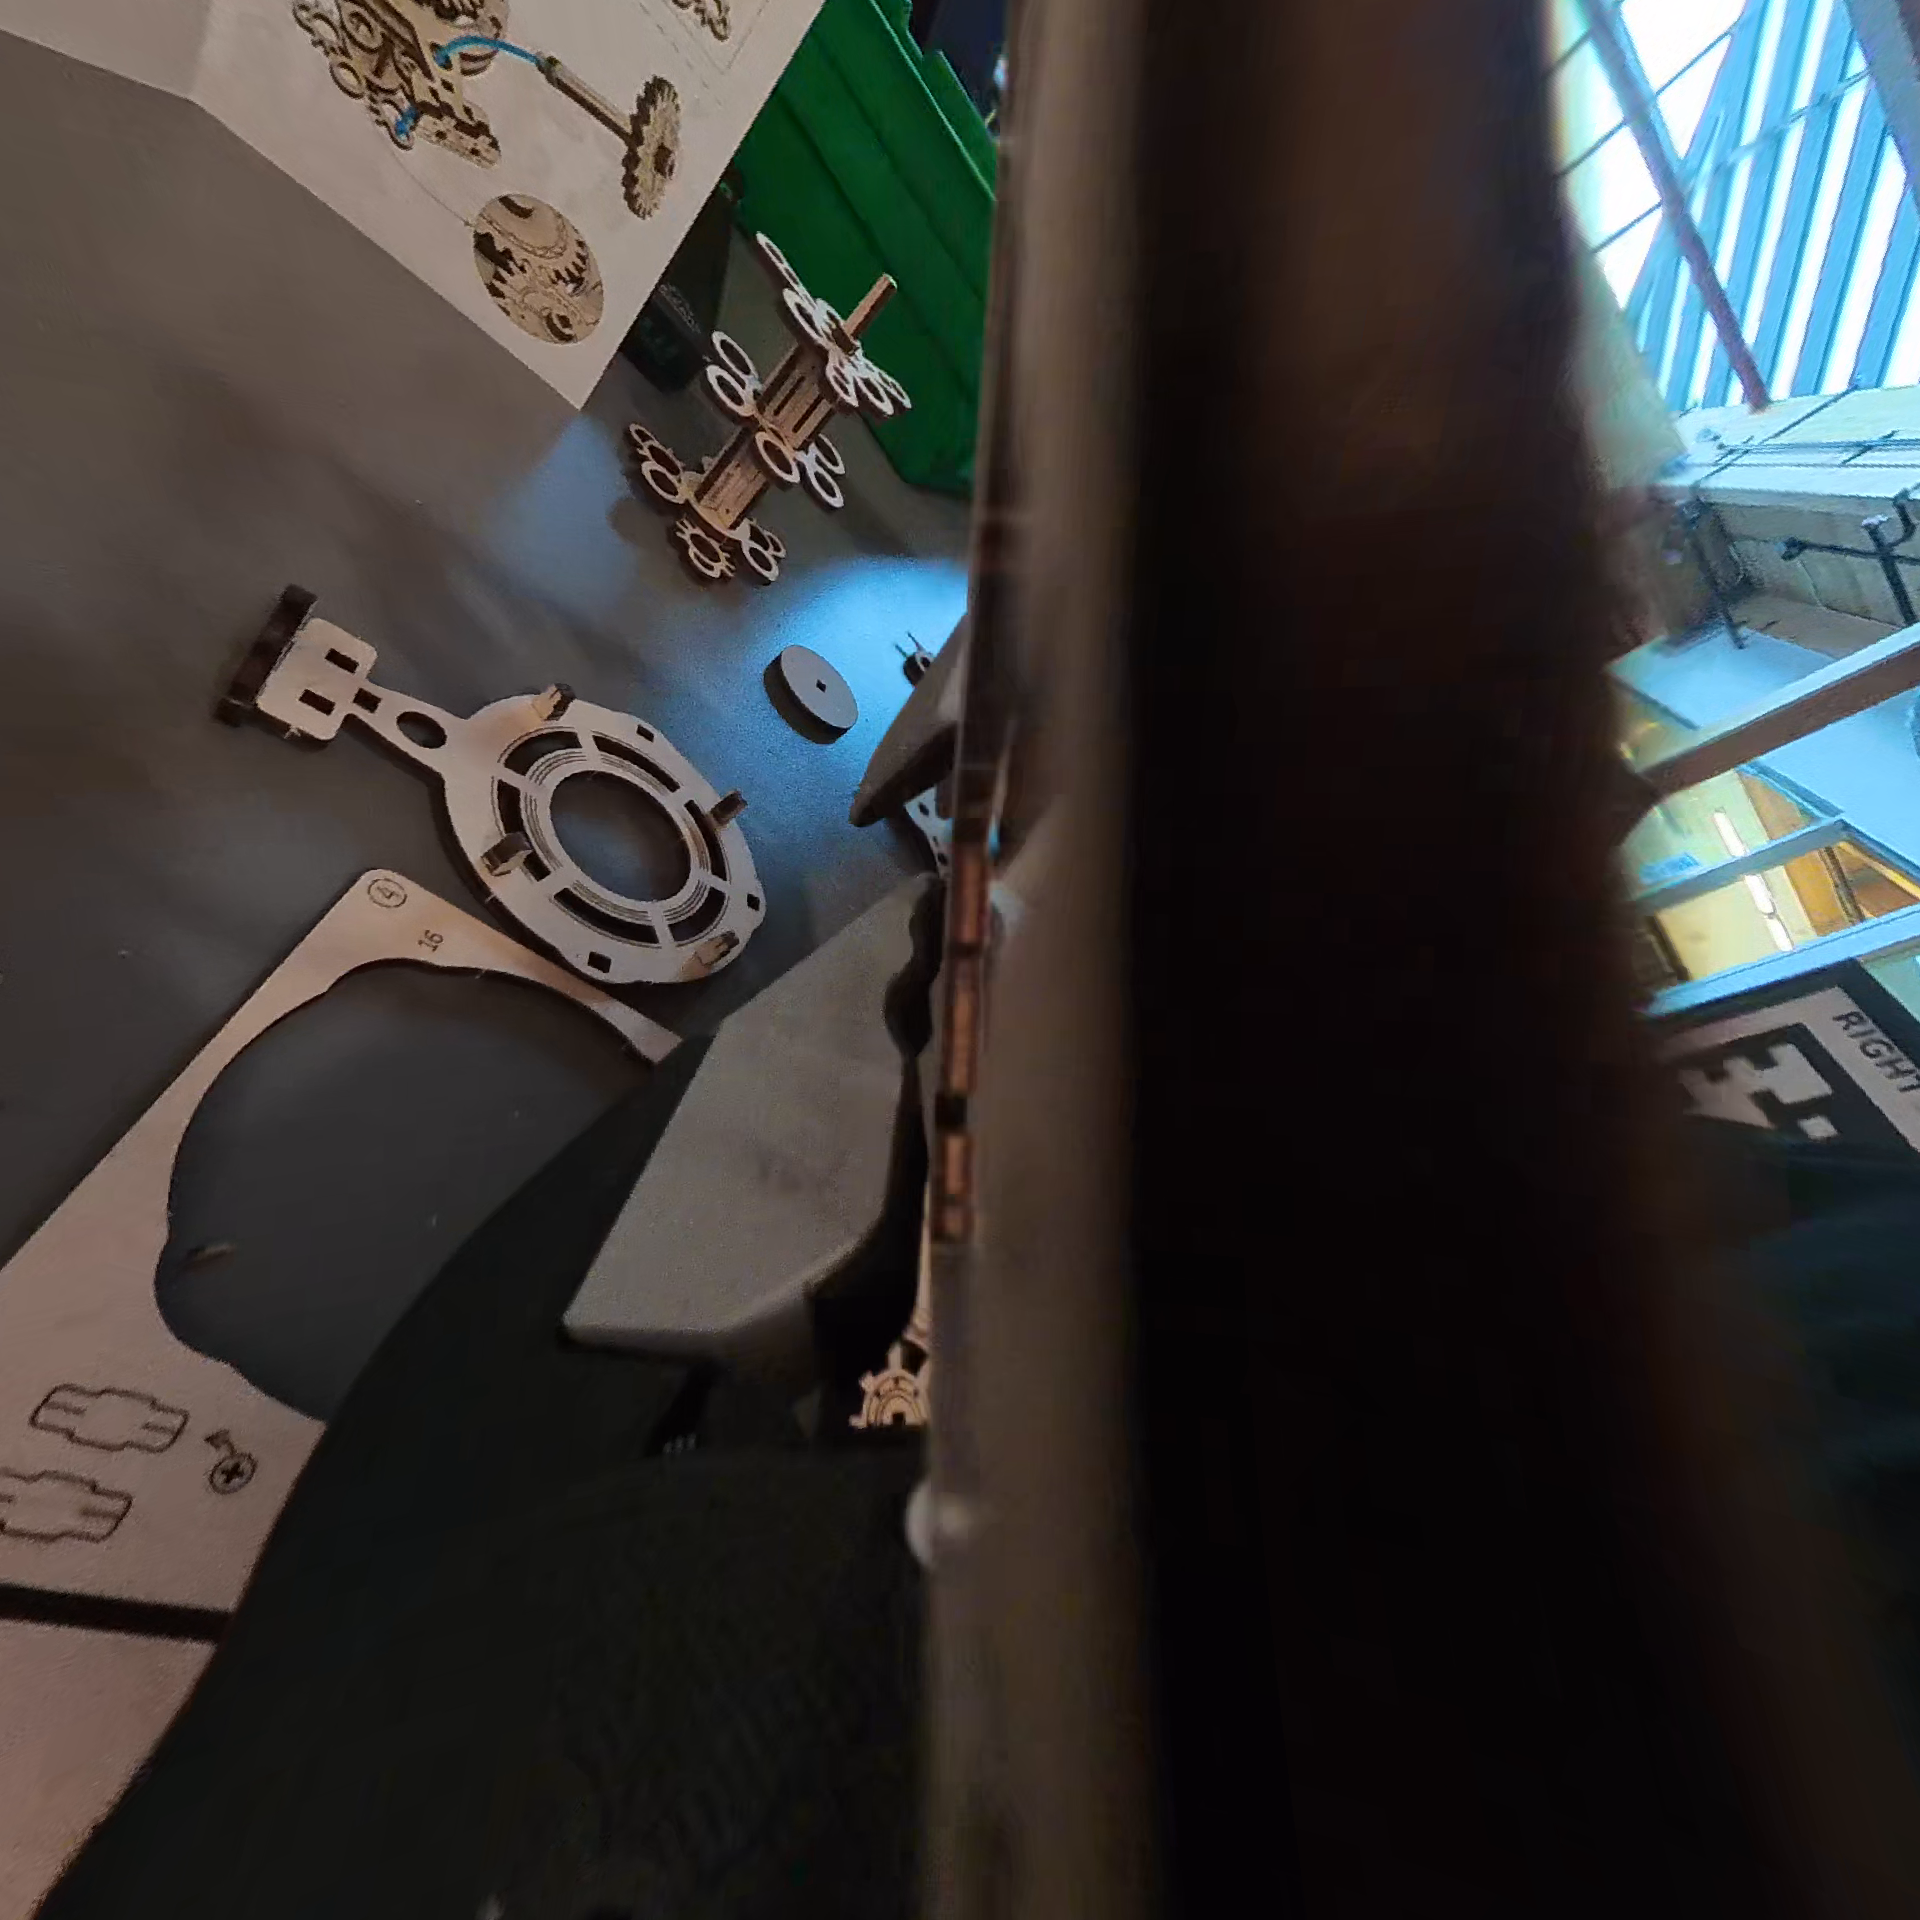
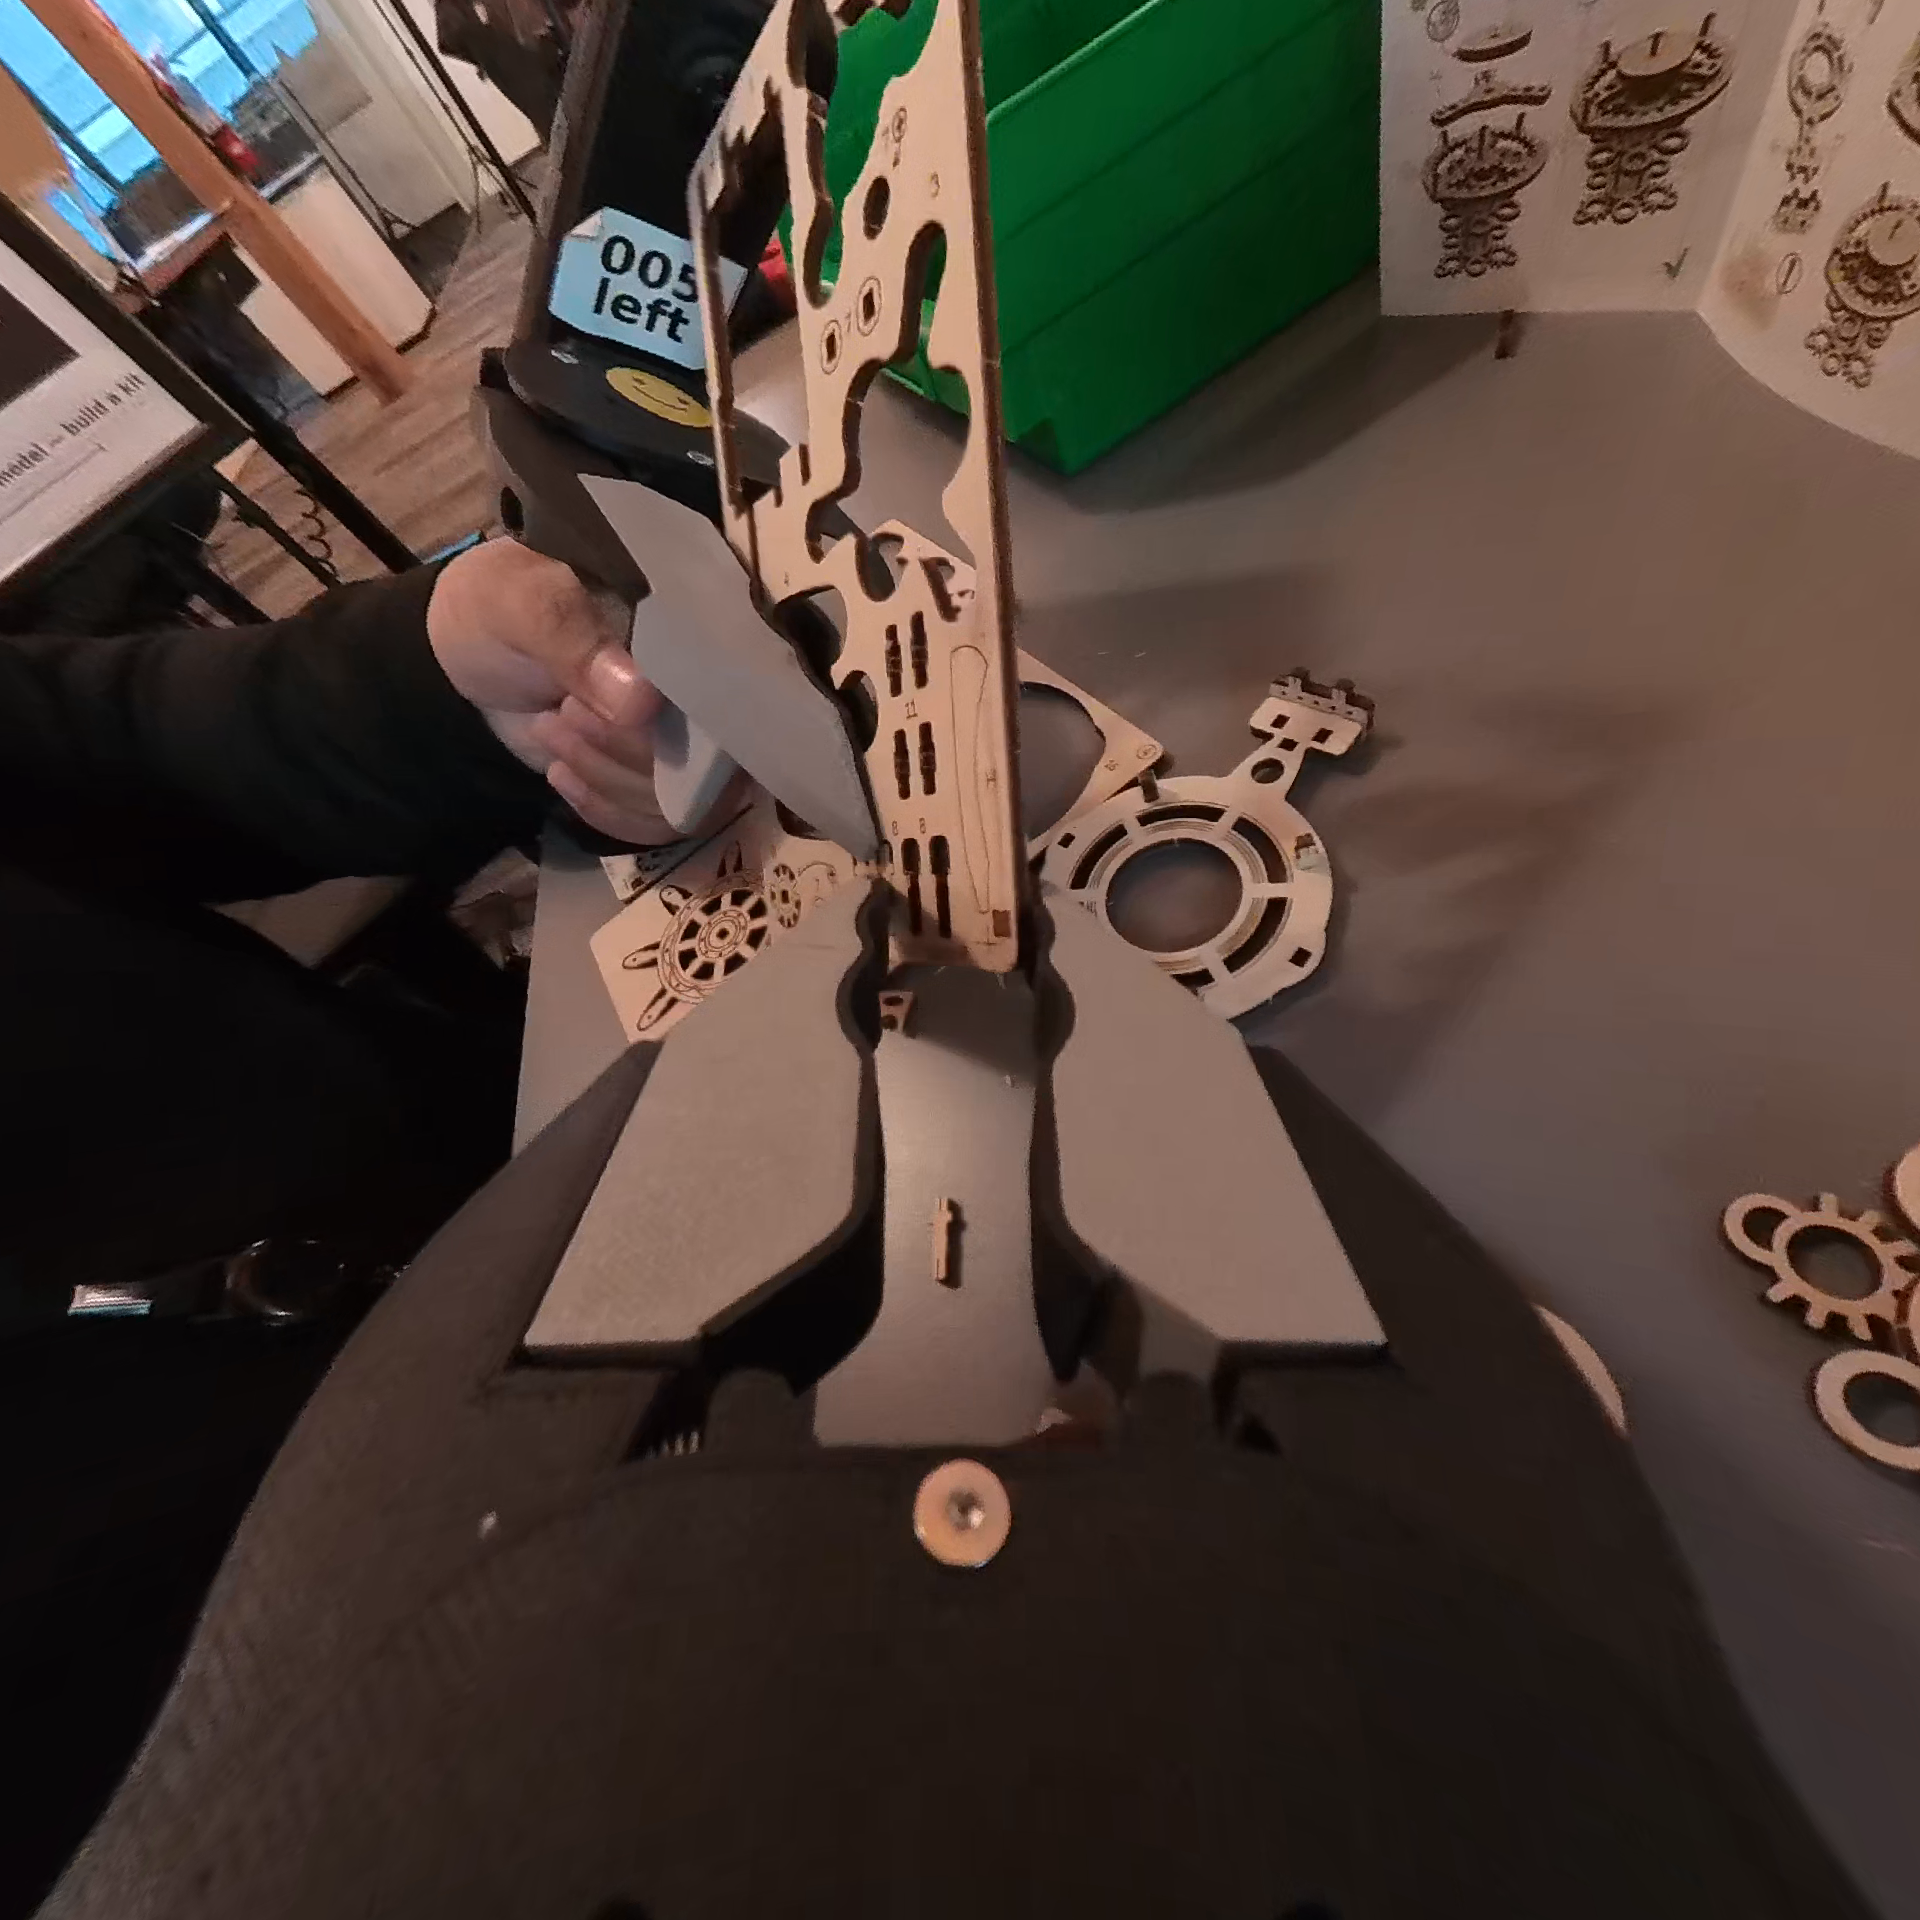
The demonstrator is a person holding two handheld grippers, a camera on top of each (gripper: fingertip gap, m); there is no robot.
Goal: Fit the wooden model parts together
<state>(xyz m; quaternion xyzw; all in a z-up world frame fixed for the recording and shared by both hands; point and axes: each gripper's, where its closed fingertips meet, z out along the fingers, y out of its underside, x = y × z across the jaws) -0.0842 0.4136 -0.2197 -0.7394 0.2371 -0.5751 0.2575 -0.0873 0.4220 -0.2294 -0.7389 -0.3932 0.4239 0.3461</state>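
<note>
A tall pale wooden sheet (image 2: pixel 971 582) with cut-out parts stands upright on the grey table (image 2: pixel 1455 675). My left gripper (image 2: pixel 831 727) is shut on it, one grey finger (image 2: pixel 717 665) flat on its face and the other hidden behind. In the left wrist view the sheet (image 1: pixel 1091 935) is edge-on and fills the right half beside my left gripper (image 1: pixel 966 904). My right gripper (image 2: pixel 956 935) has its fingertips tight against both sides of the sheet's lower end. A tiny wooden piece (image 2: pixel 894 1008) and a small peg (image 2: pixel 943 1236) lie between its fingers.
A ring-shaped part with a handle (image 2: pixel 1226 987) lies beyond the sheet, also in the left wrist view (image 1: pixel 478 769). An axle with flower gears (image 1: pixel 758 457), a dark disc (image 1: pixel 810 691), loose gears (image 2: pixel 1818 1268), another part sheet (image 2: pixel 707 935), a green bin (image 2: pixel 1143 260) and instruction pages (image 2: pixel 1662 156) surround it. Both grippers' tips are close together, under 4 cm apart.
</note>
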